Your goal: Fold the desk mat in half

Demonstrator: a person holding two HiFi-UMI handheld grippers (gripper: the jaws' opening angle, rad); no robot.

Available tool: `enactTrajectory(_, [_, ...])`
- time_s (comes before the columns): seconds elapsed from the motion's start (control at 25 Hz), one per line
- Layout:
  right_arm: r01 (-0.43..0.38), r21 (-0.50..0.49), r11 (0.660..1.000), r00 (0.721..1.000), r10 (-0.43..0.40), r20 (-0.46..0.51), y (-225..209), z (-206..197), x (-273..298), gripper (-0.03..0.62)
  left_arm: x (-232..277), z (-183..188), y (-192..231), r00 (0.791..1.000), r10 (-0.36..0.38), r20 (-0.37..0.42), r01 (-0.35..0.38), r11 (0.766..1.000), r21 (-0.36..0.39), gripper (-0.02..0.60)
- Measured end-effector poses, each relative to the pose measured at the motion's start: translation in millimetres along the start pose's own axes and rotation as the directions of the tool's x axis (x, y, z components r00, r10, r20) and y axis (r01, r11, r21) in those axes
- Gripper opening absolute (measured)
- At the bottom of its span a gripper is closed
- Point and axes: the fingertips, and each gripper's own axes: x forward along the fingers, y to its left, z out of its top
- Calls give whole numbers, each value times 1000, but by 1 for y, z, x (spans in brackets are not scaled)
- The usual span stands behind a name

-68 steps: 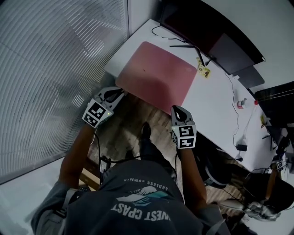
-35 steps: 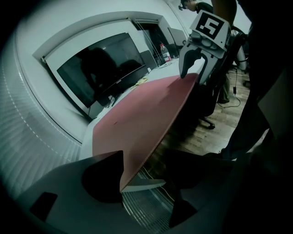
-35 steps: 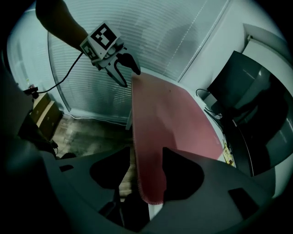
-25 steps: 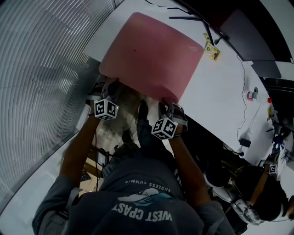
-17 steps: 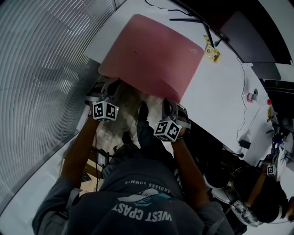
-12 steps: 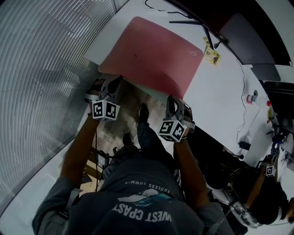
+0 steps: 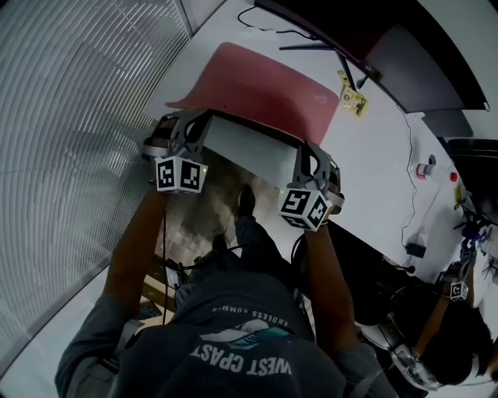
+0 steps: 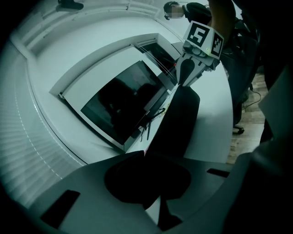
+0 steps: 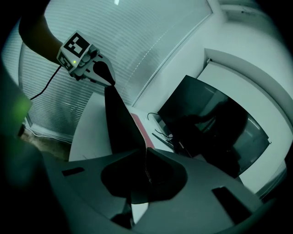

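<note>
Currently, item by item:

**Desk mat** (image 7: 272, 82): pink on top, pale underneath. Its far part is lying on the white worktop (image 7: 373, 167). Its near edge is hanging raised between your two claws, with the pale underside facing you.

**Left claw** (image 7: 198, 123): it is pressed together and pinching the mat's near left corner. In the left gripper view the sheet is running edge-on out of the jaws.

**Right claw** (image 7: 311, 151): its jaws have just been closing, and they are now pinching the near right corner, with the mat's edge sitting between them.

**Handling**: the mat is looking thin, light and pliable. It is bending in a smooth curve, not creasing, and it is staying fairly straight between the two corners. It is probably going to sag in the middle if you are letting the claws drift together. The part resting on the worktop may be sliding as you are pulling.

**Where to hold**: you are gripping at the two near corners, which looks like the right place. A bite slightly in from each tip should be guarding against the sheet slipping out.

**Surroundings**: a monitor (image 7: 389, 62) is standing behind the mat, and a cable (image 7: 257, 17) is trailing beside it. A small yellow tag (image 7: 348, 99) is lying just beyond the mat's far right corner.

**Progress**: the fold is only starting, and the near edge is not yet lying over the far edge.
</note>
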Motion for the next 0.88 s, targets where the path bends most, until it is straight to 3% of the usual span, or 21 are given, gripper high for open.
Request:
enactTrajectory(0.52, [40, 19, 999, 998, -41, 41, -58, 35, 49, 40, 56, 34, 79, 996, 91, 10, -91, 995, 33, 15])
enactTrajectory(0.72, [70, 17, 997, 997, -71, 30, -88, 45, 74, 40, 62, 42, 69, 998, 68, 18, -69, 995, 70, 15])
enactTrajectory(0.88, [87, 4, 996, 996, -87, -3, -112, 39, 98, 40, 80, 27, 45, 1000, 16, -4, -15, 999, 41, 15])
